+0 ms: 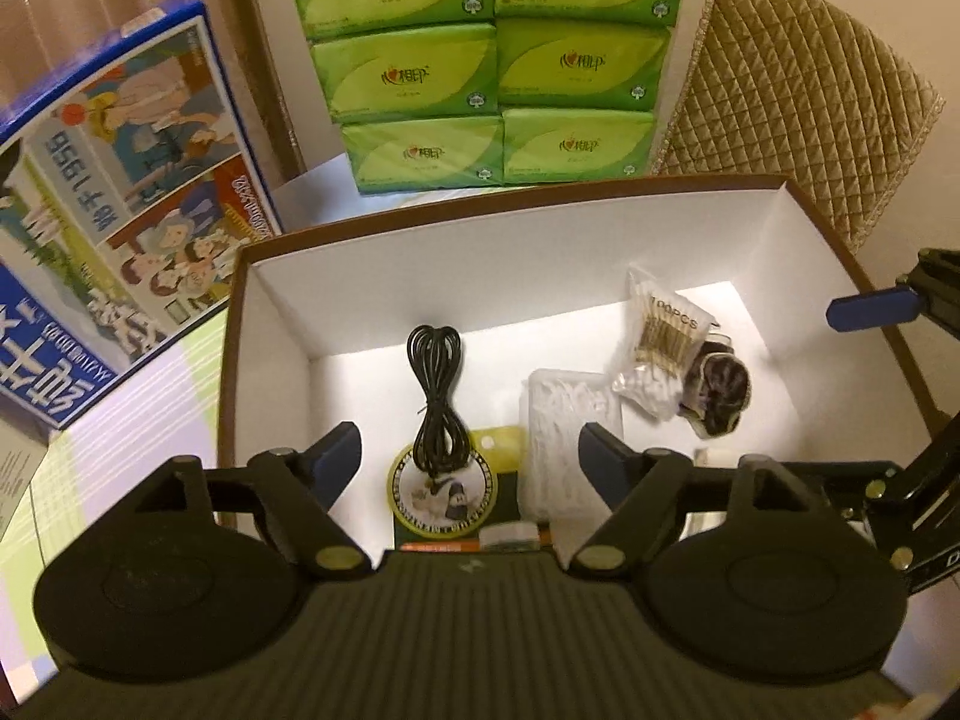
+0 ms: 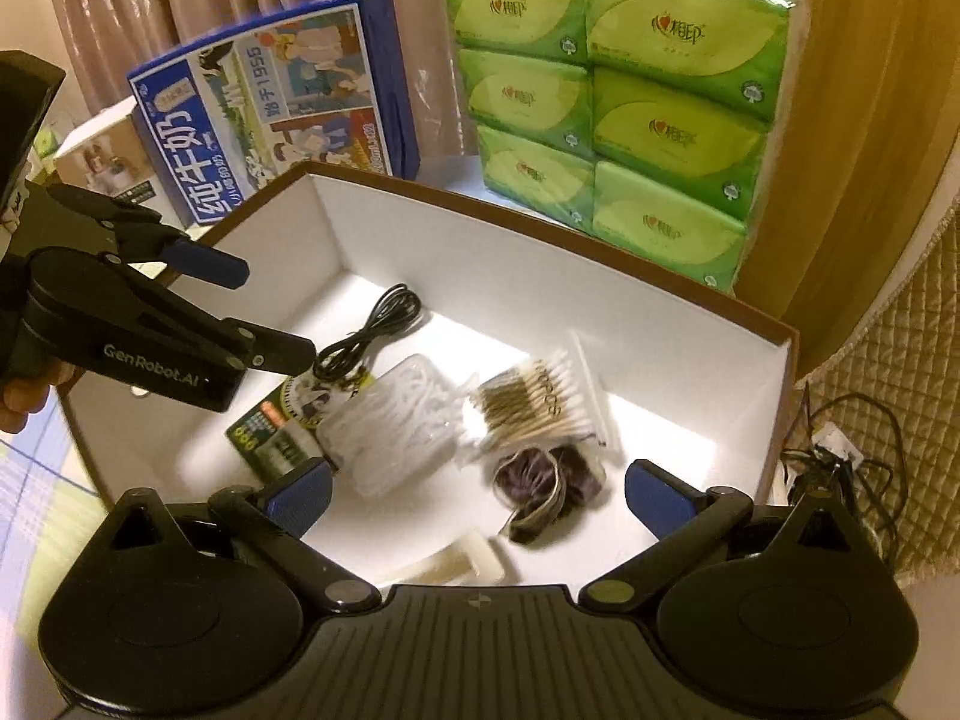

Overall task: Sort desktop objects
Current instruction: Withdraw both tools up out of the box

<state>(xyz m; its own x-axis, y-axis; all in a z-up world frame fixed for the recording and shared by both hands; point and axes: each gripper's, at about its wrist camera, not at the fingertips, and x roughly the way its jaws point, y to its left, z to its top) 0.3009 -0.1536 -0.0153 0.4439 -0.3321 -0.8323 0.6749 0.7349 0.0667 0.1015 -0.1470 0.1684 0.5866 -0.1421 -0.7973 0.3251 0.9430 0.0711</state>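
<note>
A white-lined brown box (image 1: 276, 324) (image 2: 690, 324) holds a coiled black cable (image 1: 437, 384) (image 2: 366, 330), a clear pack of white floss picks (image 1: 567, 420) (image 2: 396, 420), a bag of cotton swabs (image 1: 663, 342) (image 2: 528, 402), a dark hair scrunchie (image 1: 723, 390) (image 2: 540, 480), a green card pack (image 1: 444, 492) (image 2: 270, 438) and a cream clip (image 2: 450, 567). My left gripper (image 1: 471, 459) (image 2: 264, 312) is open and empty over the cable and card pack. My right gripper (image 2: 477, 495) is open and empty above the scrunchie; one of its fingertips (image 1: 870, 306) shows in the left wrist view.
A stack of green tissue packs (image 1: 486, 60) (image 2: 618, 108) stands behind the box. A blue milk carton box (image 1: 114, 192) (image 2: 276, 114) leans at the left. A quilted chair back (image 1: 792, 96) is at the right. Tangled black cords (image 2: 852, 456) lie right of the box.
</note>
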